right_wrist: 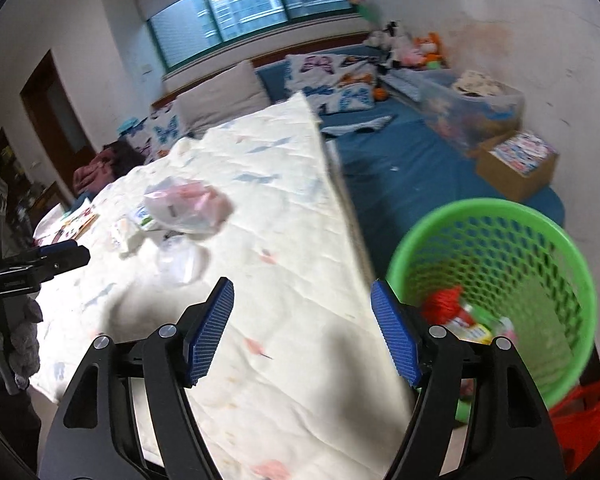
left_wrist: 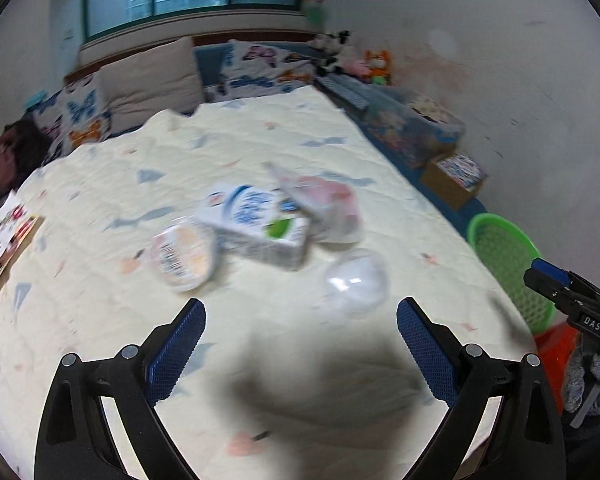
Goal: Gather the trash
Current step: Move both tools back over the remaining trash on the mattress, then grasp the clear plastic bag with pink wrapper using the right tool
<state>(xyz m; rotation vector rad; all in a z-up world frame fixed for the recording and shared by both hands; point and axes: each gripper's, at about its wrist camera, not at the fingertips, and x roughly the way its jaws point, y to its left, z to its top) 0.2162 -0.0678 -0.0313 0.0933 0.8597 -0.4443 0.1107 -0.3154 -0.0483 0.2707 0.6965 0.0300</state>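
Observation:
Several pieces of trash lie on the cream quilt (left_wrist: 260,140): a white and blue carton (left_wrist: 256,224), a round labelled plastic cup (left_wrist: 184,256), a clear plastic dome (left_wrist: 358,282) and a pinkish plastic bag (left_wrist: 328,200). My left gripper (left_wrist: 300,308) hangs open just short of them, with nothing between its fingers. My right gripper (right_wrist: 302,286) is open and empty over the quilt's edge, beside the green mesh basket (right_wrist: 496,292). A red item (right_wrist: 446,300) and wrappers lie in the basket. The bag (right_wrist: 188,204) and dome (right_wrist: 184,260) sit farther left in the right wrist view.
Pillows (left_wrist: 152,80) and plush toys (left_wrist: 376,66) line the bed's far end. A cardboard box (right_wrist: 516,164) and a clear storage bin (right_wrist: 472,108) rest on the blue sheet. A picture book (left_wrist: 4,240) lies at the quilt's left edge. Something red (right_wrist: 584,412) stands under the basket.

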